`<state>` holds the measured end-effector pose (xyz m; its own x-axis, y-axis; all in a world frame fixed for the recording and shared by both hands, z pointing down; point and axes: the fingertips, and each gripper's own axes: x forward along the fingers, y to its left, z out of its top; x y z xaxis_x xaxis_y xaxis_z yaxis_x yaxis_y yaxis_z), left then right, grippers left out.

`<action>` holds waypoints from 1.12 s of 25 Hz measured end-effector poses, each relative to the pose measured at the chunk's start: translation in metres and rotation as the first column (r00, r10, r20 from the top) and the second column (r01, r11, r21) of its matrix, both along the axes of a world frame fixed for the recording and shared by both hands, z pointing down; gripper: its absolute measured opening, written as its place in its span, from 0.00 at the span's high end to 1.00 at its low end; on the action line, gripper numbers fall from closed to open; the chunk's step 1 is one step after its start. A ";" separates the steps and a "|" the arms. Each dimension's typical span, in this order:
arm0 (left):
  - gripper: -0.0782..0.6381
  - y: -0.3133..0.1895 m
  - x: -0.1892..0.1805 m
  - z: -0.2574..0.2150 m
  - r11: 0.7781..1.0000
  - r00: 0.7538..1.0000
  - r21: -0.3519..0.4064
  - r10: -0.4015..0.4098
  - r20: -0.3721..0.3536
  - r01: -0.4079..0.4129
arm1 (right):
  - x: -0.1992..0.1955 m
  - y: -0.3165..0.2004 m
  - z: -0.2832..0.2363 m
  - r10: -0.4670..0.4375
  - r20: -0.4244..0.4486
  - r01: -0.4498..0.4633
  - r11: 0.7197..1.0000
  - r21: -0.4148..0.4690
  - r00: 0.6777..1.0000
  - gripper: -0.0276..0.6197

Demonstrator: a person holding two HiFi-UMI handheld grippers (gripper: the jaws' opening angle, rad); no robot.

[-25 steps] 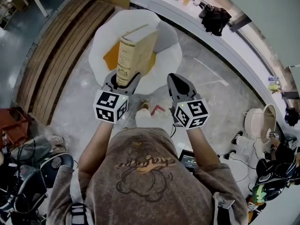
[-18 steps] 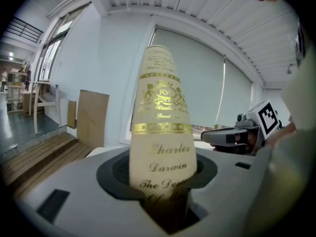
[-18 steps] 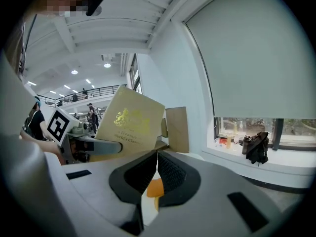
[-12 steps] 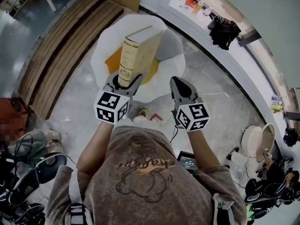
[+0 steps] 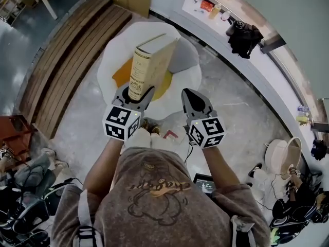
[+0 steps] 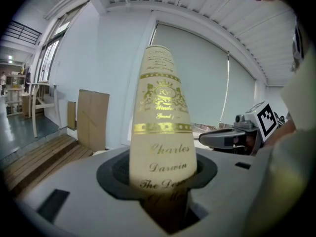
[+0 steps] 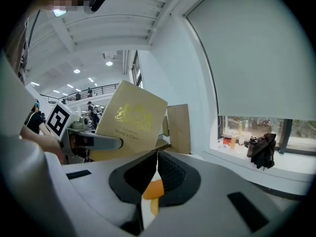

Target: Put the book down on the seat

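Left gripper (image 5: 134, 95) is clamped on the lower spine of the book (image 5: 150, 65), which stands upright over the white seat (image 5: 186, 60). Right gripper (image 5: 192, 98) is alongside, jaws closed together and holding nothing.

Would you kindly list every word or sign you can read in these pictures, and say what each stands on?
"Charles Darwin": gold script on the spine of the book.
"The De...": below it, the rest sunk in the left gripper.
"World's Clas...": on its front cover, under a gold crest; reading uncertain.
Upper spine lines: too blurred.
Print on the shirt: illegible script.
On the marker cubes: patterns only, no words.
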<state>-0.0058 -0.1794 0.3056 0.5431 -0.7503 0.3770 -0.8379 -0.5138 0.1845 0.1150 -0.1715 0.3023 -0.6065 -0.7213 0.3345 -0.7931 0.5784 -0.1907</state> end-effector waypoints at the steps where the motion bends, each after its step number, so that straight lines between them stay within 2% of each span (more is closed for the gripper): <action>1: 0.60 -0.003 -0.001 0.002 1.000 1.000 -0.003 0.000 0.001 0.000 | -0.001 -0.003 0.001 0.004 0.000 -0.004 1.000 -0.001 1.000 0.92; 15: 0.60 -0.055 -0.009 0.030 0.999 1.000 -0.026 0.022 0.005 -0.022 | -0.011 -0.057 0.023 0.061 -0.022 -0.061 0.998 0.013 0.998 0.92; 28: 0.60 -0.088 -0.010 0.084 0.997 1.000 -0.073 0.030 -0.005 -0.030 | -0.012 -0.089 0.068 0.113 -0.018 -0.113 0.993 0.012 0.993 0.92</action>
